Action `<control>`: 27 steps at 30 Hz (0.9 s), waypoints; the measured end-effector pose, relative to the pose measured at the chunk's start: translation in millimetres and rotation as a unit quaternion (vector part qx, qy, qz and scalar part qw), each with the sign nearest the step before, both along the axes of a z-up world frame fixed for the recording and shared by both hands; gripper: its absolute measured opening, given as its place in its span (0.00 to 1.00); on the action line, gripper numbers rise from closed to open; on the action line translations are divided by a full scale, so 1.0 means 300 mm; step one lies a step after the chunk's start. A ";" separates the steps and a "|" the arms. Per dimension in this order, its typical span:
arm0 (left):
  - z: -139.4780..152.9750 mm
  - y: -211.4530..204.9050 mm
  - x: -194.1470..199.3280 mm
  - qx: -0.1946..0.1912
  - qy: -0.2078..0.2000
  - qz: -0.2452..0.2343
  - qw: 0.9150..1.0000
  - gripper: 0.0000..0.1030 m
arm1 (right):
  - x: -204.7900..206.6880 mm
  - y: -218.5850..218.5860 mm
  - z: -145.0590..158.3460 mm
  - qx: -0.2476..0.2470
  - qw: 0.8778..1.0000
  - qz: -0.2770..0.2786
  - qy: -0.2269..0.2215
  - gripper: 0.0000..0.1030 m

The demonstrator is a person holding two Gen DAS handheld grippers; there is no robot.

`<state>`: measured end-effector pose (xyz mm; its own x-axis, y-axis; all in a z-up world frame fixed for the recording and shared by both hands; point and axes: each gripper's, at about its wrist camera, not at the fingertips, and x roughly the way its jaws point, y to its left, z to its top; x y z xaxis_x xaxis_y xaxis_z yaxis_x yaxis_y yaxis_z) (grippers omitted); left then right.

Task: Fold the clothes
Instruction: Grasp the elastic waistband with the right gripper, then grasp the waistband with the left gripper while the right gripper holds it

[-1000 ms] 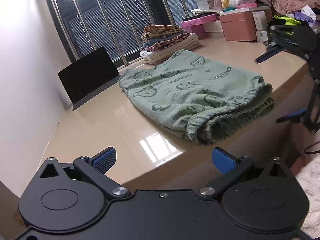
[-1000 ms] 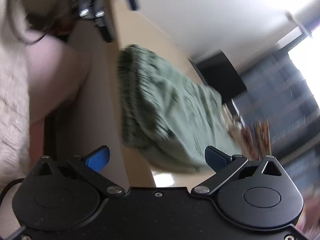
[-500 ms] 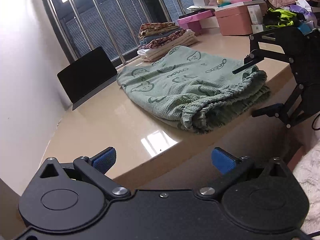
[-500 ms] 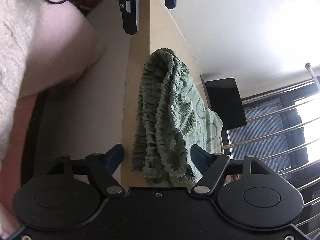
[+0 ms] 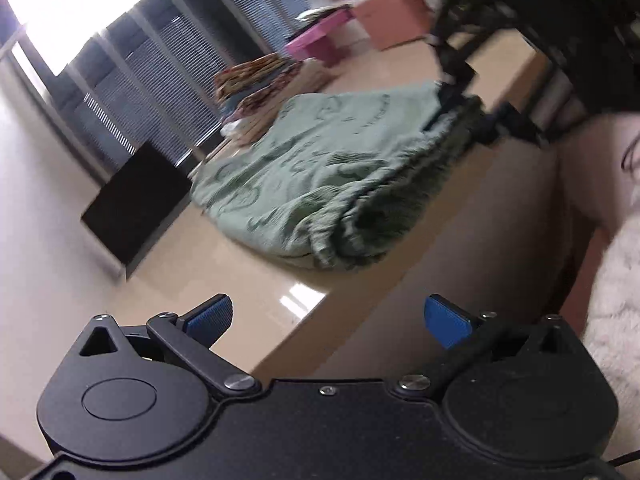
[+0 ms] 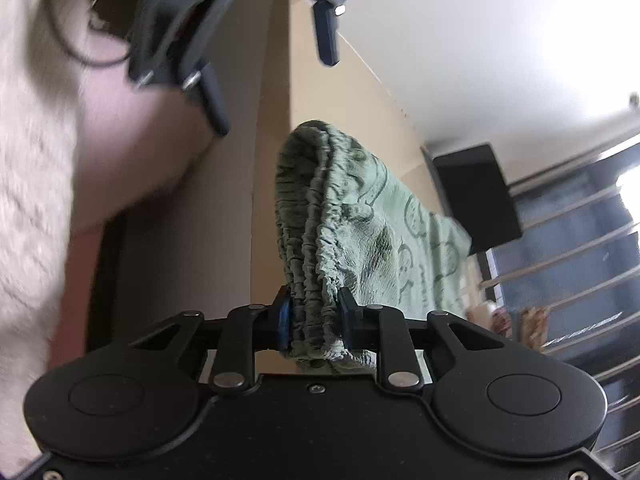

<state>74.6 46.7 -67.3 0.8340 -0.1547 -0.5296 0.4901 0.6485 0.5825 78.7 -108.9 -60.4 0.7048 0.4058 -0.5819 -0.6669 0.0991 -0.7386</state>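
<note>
A green printed garment (image 5: 320, 168) with a gathered elastic waistband lies folded on the beige table (image 5: 192, 276), its waistband at the front edge. My right gripper (image 6: 314, 320) is shut on the right end of that waistband (image 6: 316, 276); it also shows in the left wrist view (image 5: 464, 92) at the garment's far end. My left gripper (image 5: 328, 318) is open and empty, tilted, short of the table's front edge near the waistband's left end. It shows open in the right wrist view (image 6: 272, 68).
A black tablet (image 5: 136, 200) leans on the white wall at the left. A stack of folded clothes (image 5: 264, 84) sits behind the garment by the barred window. Pink boxes (image 5: 392, 16) stand at the back right. A fuzzy white sleeve (image 5: 616, 272) is at the right.
My right gripper has closed on the waistband's right end, where it was open around it before. My left gripper has tilted and moved nearer the garment, still open.
</note>
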 end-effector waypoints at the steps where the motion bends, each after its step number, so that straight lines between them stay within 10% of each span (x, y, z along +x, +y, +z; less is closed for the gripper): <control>1: -0.007 -0.011 0.002 0.009 -0.004 -0.008 1.000 1.00 | 0.018 -0.002 0.020 0.012 1.000 -0.009 0.019 0.19; 6: -0.022 -0.054 0.012 0.030 -0.027 -0.038 0.998 1.00 | 0.106 -0.038 0.123 0.100 0.986 -0.065 0.114 0.19; 20: 0.022 -0.115 0.104 0.054 -0.050 -0.092 0.993 0.82 | 0.263 -0.187 0.255 0.274 0.895 -0.176 0.304 0.19; 24: 0.003 -0.134 0.128 0.078 -0.055 -0.106 0.990 0.69 | 0.306 -0.199 0.262 0.294 0.879 -0.184 0.326 0.19; 27: -0.013 -0.146 0.143 0.096 -0.061 -0.114 0.987 0.40 | 0.325 -0.209 0.265 0.301 0.871 -0.187 0.340 0.19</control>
<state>117.6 3.0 -71.2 0.8485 -0.2527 -0.4650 0.5292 0.4002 0.7482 176.3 -171.5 19.1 0.4283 0.5977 -0.6777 -0.7679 0.6361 0.0757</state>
